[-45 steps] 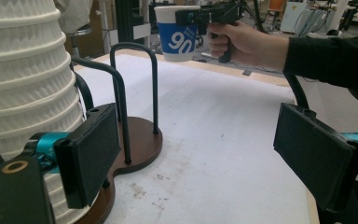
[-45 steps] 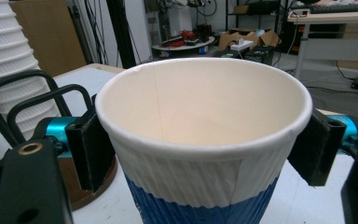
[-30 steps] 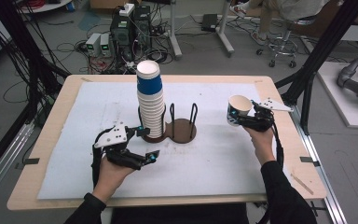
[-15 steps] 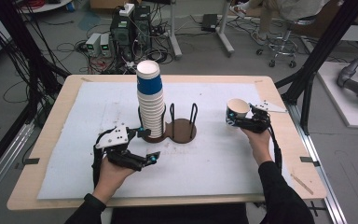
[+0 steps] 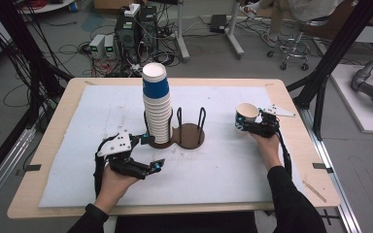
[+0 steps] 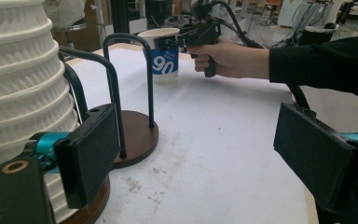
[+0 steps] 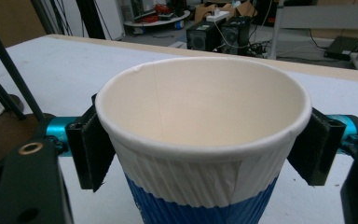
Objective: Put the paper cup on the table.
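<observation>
A tall stack of white paper cups [image 5: 158, 109] topped by a blue one stands in the left ring of a brown two-place wire cup holder [image 5: 190, 136]. My left gripper [image 5: 154, 152] rests open just in front of the stack, and the left gripper view shows nothing between its pads [image 6: 91, 154]. To the right, my right gripper [image 5: 245, 125] is shut on a single blue-and-white paper cup [image 5: 246, 114]. The cup [image 7: 200, 107] is upright, with a pad on each side just under the rim. In the left gripper view, the cup [image 6: 164, 60] has its base at the white mat.
A white mat [image 5: 223, 170] covers most of the wooden table [image 5: 311, 160]. The holder's right ring [image 6: 137, 133] has upright wire loops [image 6: 130, 70] around it. Beyond the far edge are computers, cables and black frame posts.
My right hand has sunk a little with the cup, bringing it down toward the mat. The left hand and the stack have stayed where they were.
</observation>
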